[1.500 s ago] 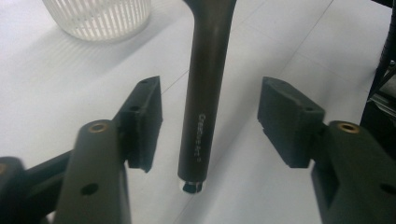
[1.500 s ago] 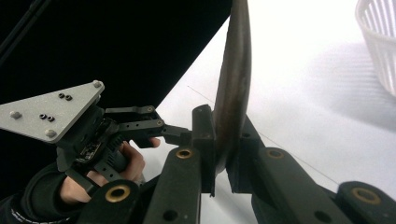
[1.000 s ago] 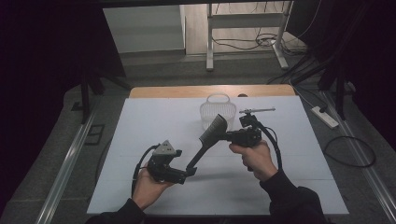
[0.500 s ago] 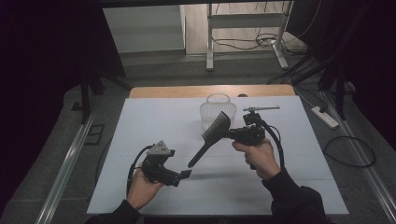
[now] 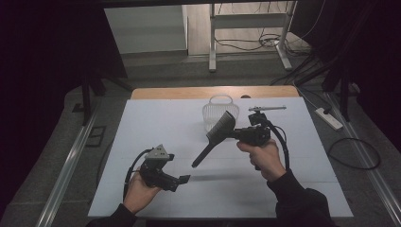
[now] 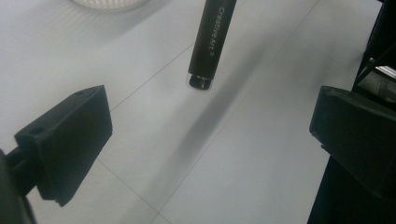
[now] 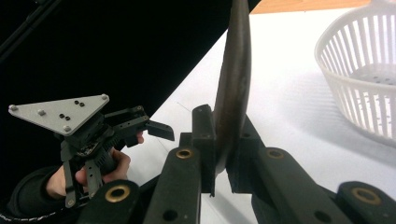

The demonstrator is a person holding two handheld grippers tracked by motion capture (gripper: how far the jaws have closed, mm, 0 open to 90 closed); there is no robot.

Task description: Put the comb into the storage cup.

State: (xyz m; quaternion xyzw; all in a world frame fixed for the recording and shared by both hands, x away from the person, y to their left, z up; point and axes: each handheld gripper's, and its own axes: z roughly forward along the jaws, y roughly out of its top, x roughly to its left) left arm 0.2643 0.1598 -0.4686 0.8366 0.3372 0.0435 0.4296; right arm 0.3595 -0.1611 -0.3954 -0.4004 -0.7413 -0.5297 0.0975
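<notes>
Two black hand-held grippers, dark sleeves

The left gripper (image 5: 183, 179) carries a grey three-cornered plate (image 7: 60, 111) with small screws; brass-ringed pivots (image 7: 116, 192) mark the right gripper (image 5: 235, 135); black cables trail toward 6 o'clock.

The left tool (image 5: 183, 179) has let go of the brush's handle (image 5: 204, 153) and pulled back toward the person, jaws just opened wide and nothing between them. The brush (image 5: 221, 128) now hangs from the right tool (image 5: 237, 134) alone.
</notes>
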